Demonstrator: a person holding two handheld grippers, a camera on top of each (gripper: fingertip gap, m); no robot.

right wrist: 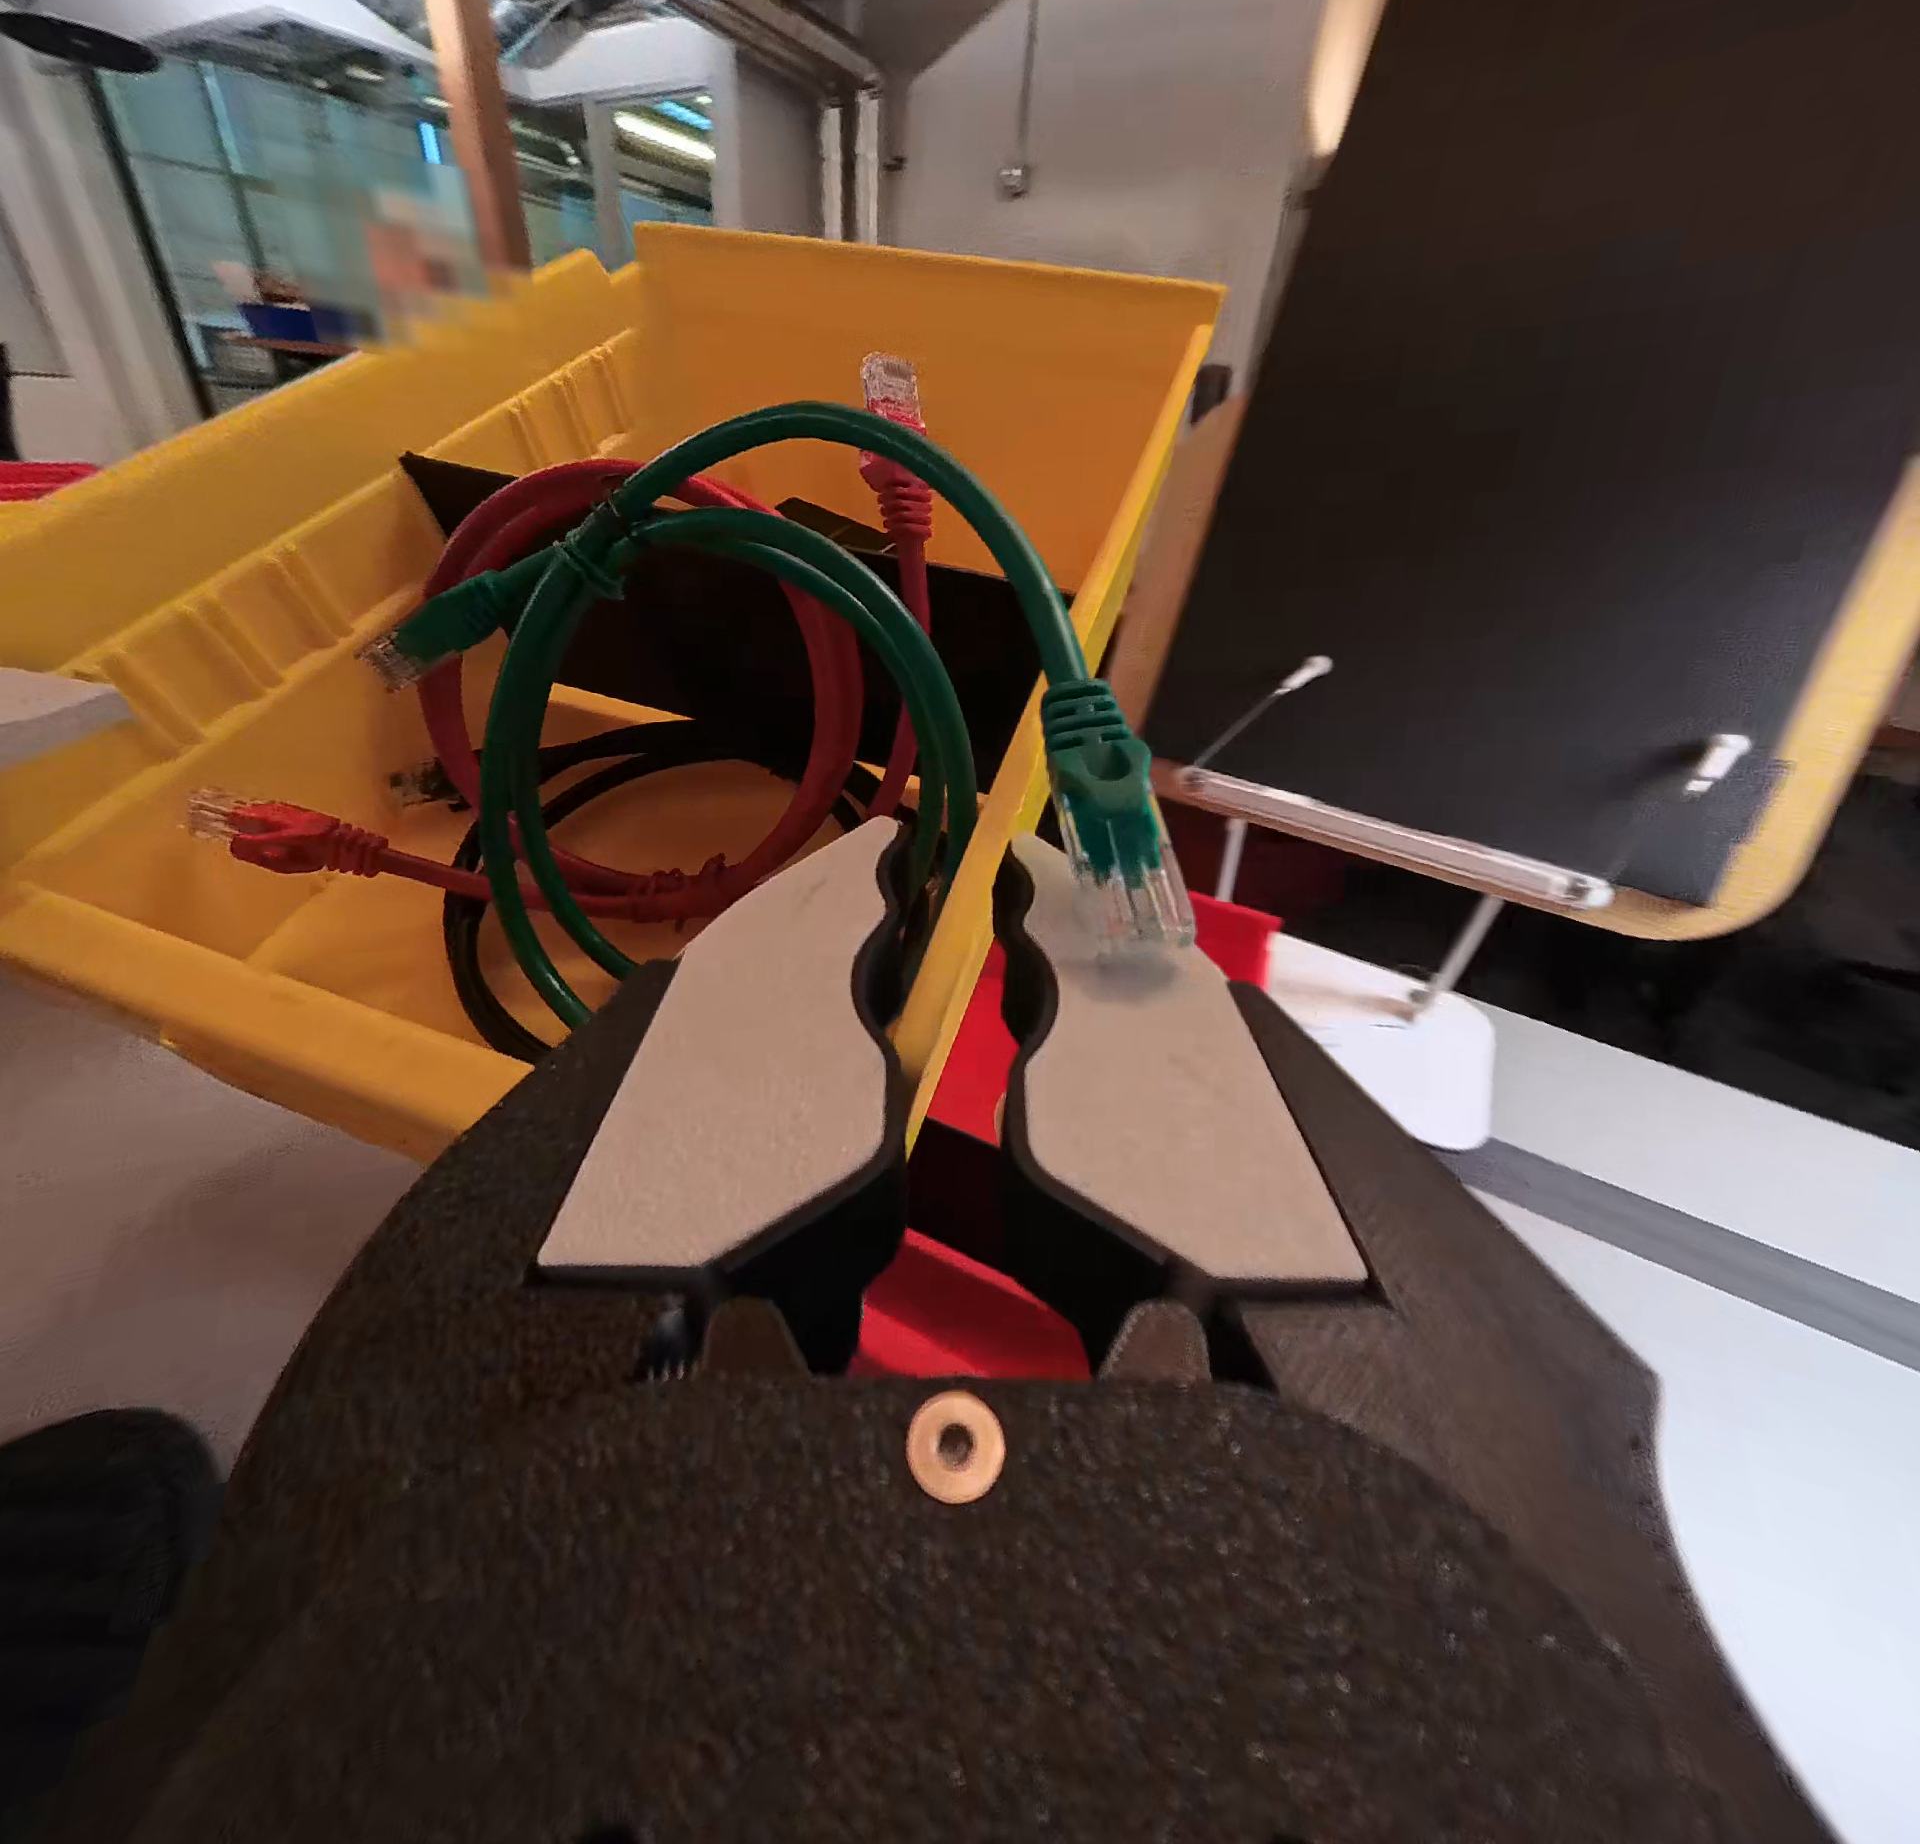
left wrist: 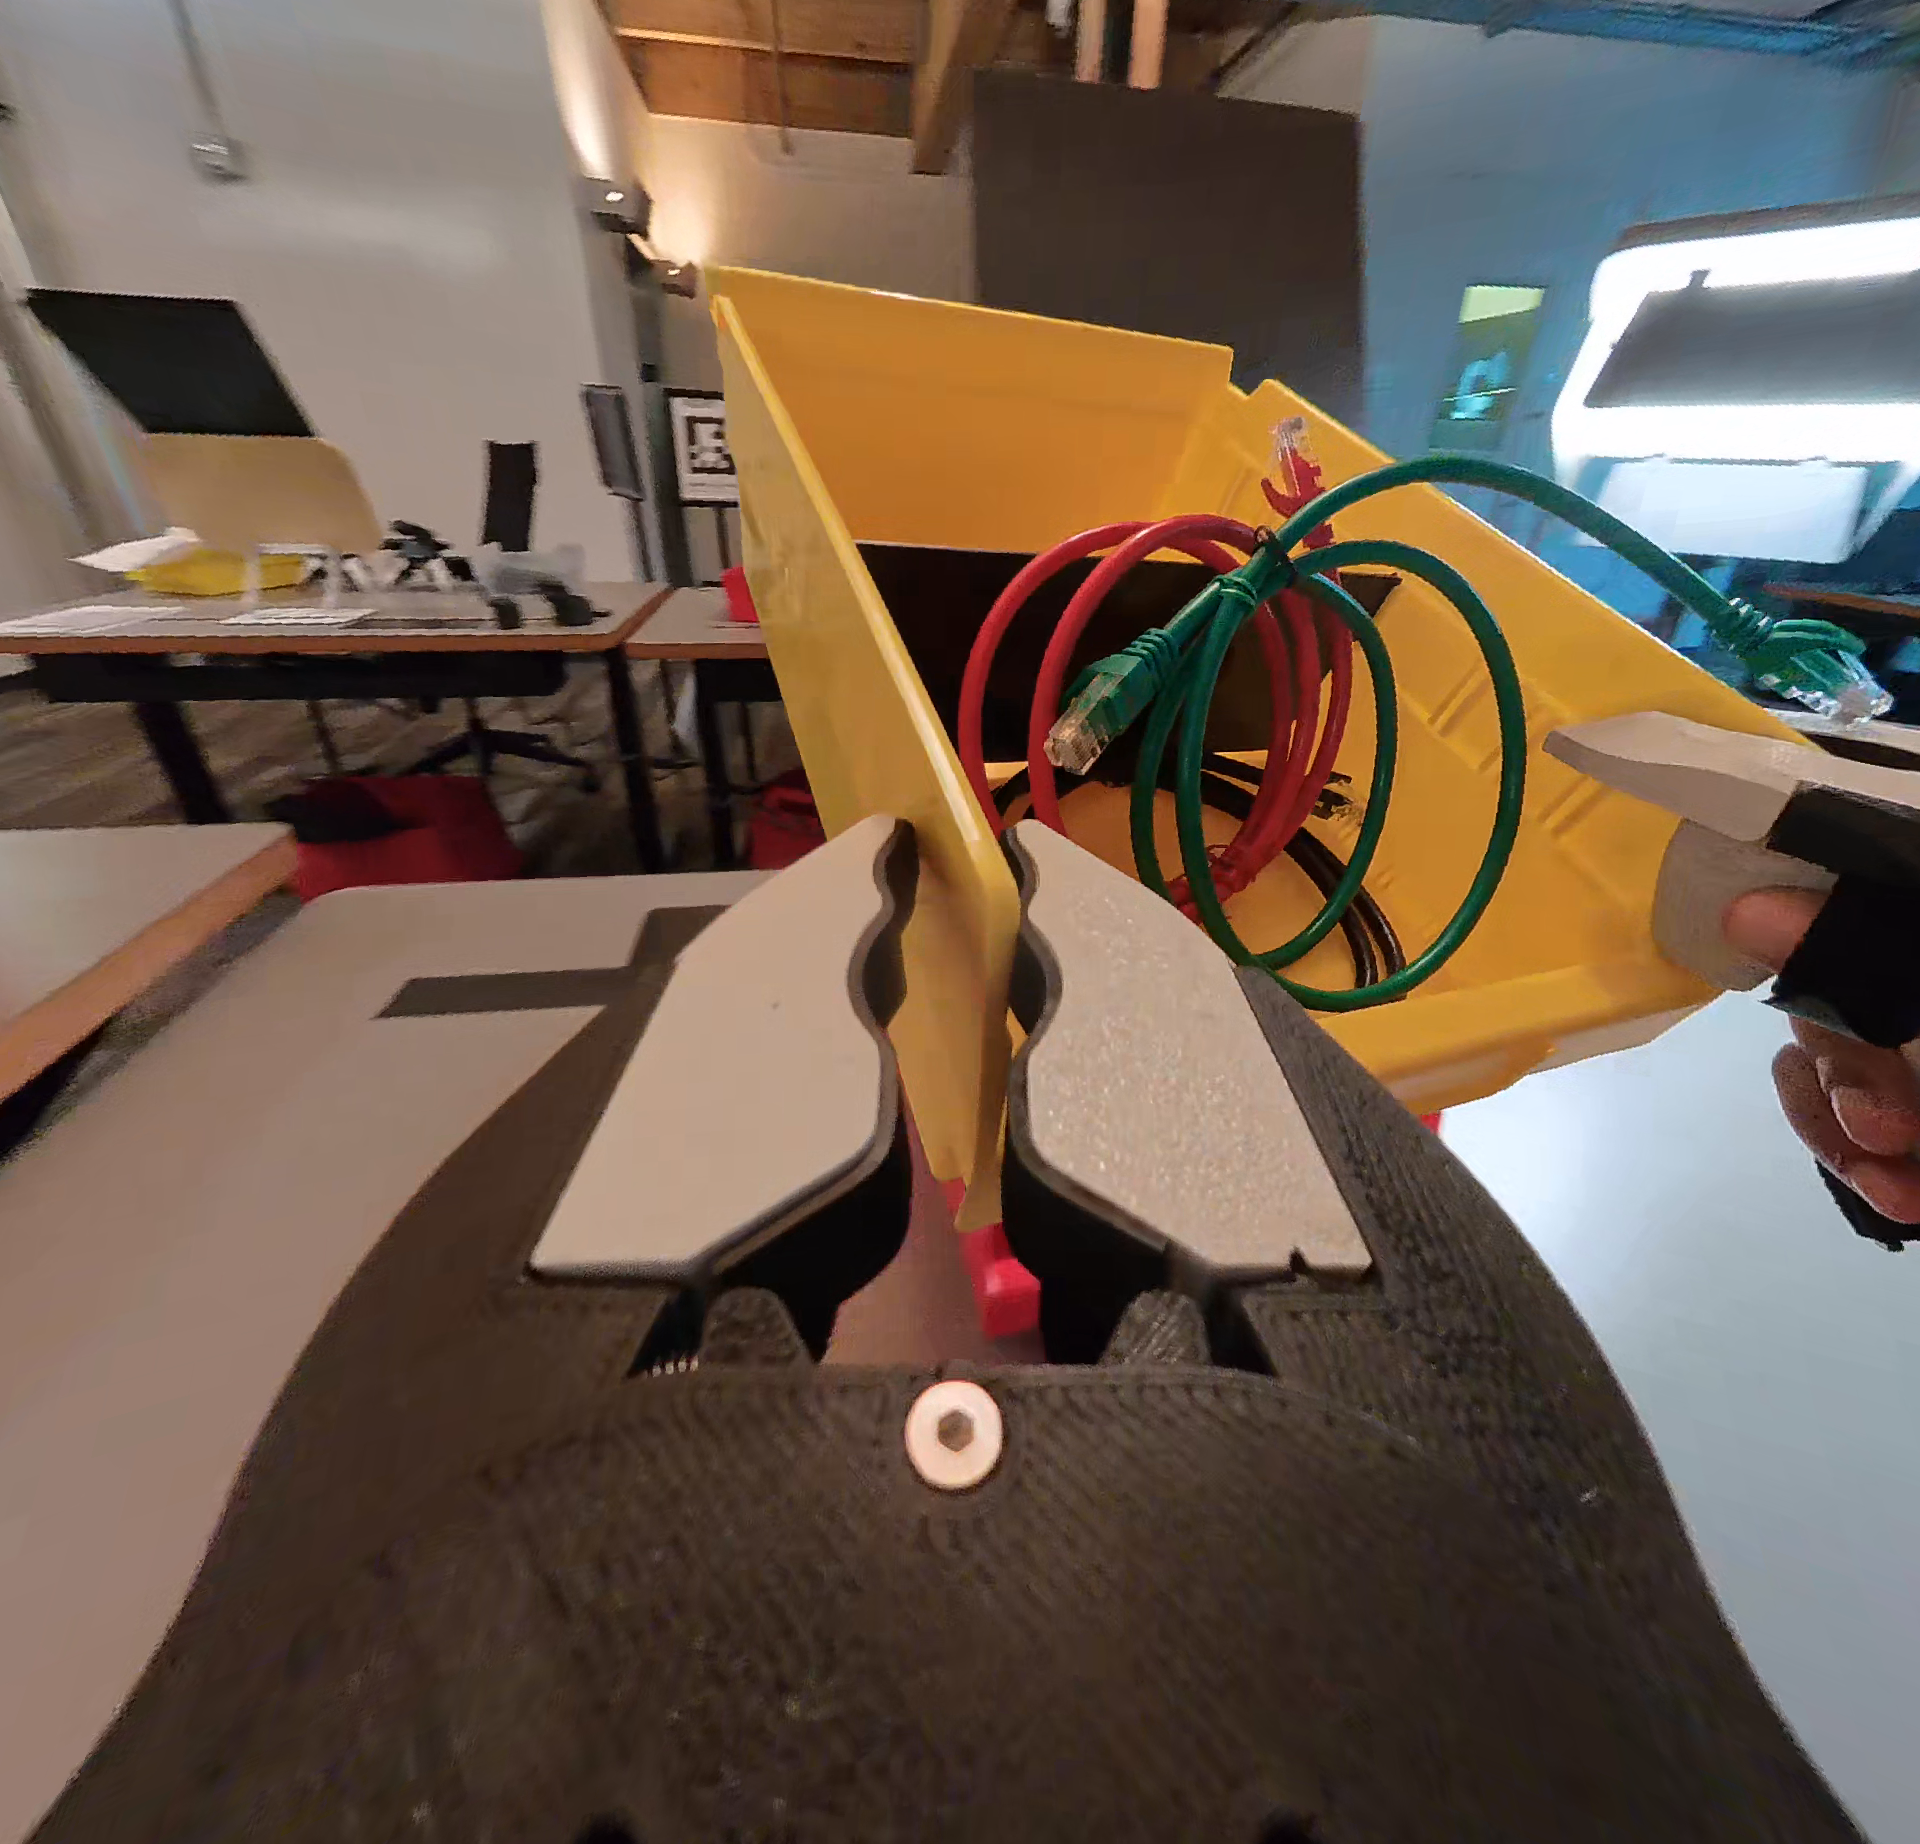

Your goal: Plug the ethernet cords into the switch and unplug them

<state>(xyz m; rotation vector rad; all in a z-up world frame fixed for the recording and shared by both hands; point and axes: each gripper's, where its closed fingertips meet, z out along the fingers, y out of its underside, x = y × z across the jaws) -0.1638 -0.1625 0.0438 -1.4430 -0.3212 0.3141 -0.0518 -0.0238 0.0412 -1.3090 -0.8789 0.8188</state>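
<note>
Between the pads of the left gripper point(left wrist: 961, 864), one side wall of the yellow bin point(left wrist: 935, 423) is pinched tight; the opposite wall is clamped just the same by the right gripper point(right wrist: 951, 859). Tilted and raised off the table point(left wrist: 260, 1119), the bin is carried. Inside, at 1 o'clock from the left jaws, the green cord point(left wrist: 1455, 755) and red cord point(left wrist: 1013, 651) are seen coiled, one green plug point(right wrist: 1117, 828) draped over the rim. Beneath them a black cable point(right wrist: 468, 953) is glimpsed.
</note>
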